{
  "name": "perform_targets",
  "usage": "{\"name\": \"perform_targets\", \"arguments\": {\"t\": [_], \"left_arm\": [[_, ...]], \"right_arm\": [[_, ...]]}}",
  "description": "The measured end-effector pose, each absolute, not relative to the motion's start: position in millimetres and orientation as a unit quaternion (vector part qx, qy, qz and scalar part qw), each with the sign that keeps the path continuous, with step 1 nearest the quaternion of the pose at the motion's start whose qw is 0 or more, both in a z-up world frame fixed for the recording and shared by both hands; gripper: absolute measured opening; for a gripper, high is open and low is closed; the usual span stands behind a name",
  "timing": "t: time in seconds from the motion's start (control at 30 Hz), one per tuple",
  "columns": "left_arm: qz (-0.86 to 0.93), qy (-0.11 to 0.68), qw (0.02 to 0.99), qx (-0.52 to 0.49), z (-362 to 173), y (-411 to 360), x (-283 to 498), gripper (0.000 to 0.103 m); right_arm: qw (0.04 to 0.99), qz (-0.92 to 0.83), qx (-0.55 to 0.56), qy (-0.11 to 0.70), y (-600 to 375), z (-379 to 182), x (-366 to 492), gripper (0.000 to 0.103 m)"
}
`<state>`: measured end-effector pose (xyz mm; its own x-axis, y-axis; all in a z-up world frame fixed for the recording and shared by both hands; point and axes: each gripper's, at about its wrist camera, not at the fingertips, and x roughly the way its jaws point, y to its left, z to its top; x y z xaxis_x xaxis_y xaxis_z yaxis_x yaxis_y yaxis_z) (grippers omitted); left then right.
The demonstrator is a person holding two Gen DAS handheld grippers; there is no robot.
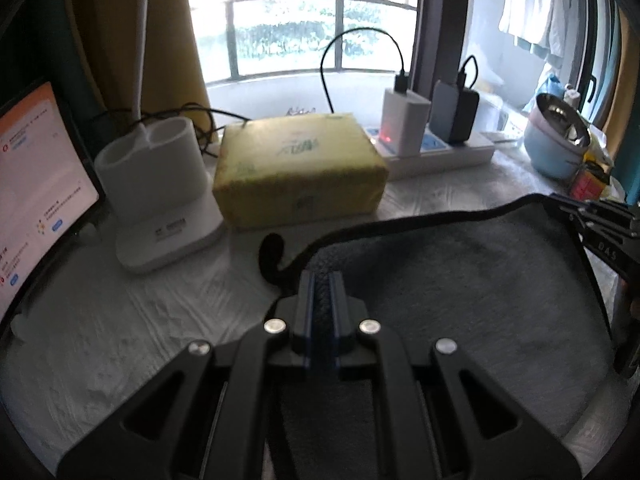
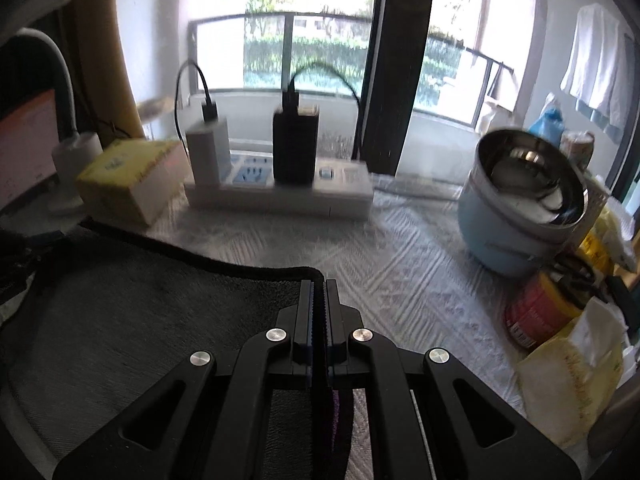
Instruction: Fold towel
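Dark grey terry towel with black edging [image 1: 460, 280] lies across the white-covered tabletop [image 1: 120, 340], lower right of the left view. Left hand-held gripper [image 1: 321, 280] pinches its near-left corner, jaws pressed together on cloth; right hand-held gripper [image 2: 319, 286] likewise pinches the other corner. Two chargers stand in one white power strip [image 2: 280, 196]. One pale blue pot [image 2: 516, 208] holds a steel bowl.

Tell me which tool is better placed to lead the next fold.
Neither clearly. The left tool and the right tool each pinch a far corner of the dark towel, so both should probably move together.
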<state>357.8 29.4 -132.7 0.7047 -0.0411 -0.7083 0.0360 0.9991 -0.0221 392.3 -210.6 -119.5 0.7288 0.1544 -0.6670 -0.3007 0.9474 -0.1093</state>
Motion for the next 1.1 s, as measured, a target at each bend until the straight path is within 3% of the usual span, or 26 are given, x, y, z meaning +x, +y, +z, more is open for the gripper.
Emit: {"name": "perform_targets", "arguments": {"t": [0.5, 0.6, 0.87, 0.9, 0.97, 1.03, 1.1], "left_arm": [[-0.032, 0.420, 0.906, -0.042, -141.2, 40.9, 374.3, 0.013], [-0.035, 0.419, 0.906, -0.045, -140.3, 43.1, 374.1, 0.013], [-0.011, 0.408, 0.912, -0.038, -134.0, 46.6, 368.7, 0.020], [-0.010, 0.405, 0.914, -0.038, -132.2, 47.3, 366.7, 0.024], [-0.007, 0.399, 0.916, -0.044, -128.2, 51.1, 362.2, 0.040], [-0.006, 0.393, 0.918, -0.053, -123.8, 53.8, 358.6, 0.088], [-0.002, 0.380, 0.923, -0.058, -116.4, 56.7, 353.0, 0.099]], "right_arm": [[0.903, 0.113, -0.094, 0.404, -214.0, -136.0, 410.4, 0.007], [0.901, 0.113, -0.087, 0.409, -215.5, -137.1, 412.3, 0.011], [0.903, 0.093, -0.075, 0.412, -221.7, -136.5, 414.3, 0.034], [0.904, 0.093, -0.074, 0.411, -222.2, -136.2, 414.0, 0.035], [0.906, 0.093, -0.074, 0.407, -222.4, -134.7, 412.2, 0.042], [0.907, 0.095, -0.077, 0.402, -221.4, -132.8, 410.3, 0.051], [0.910, 0.096, -0.082, 0.396, -219.9, -130.6, 407.0, 0.057]]}}
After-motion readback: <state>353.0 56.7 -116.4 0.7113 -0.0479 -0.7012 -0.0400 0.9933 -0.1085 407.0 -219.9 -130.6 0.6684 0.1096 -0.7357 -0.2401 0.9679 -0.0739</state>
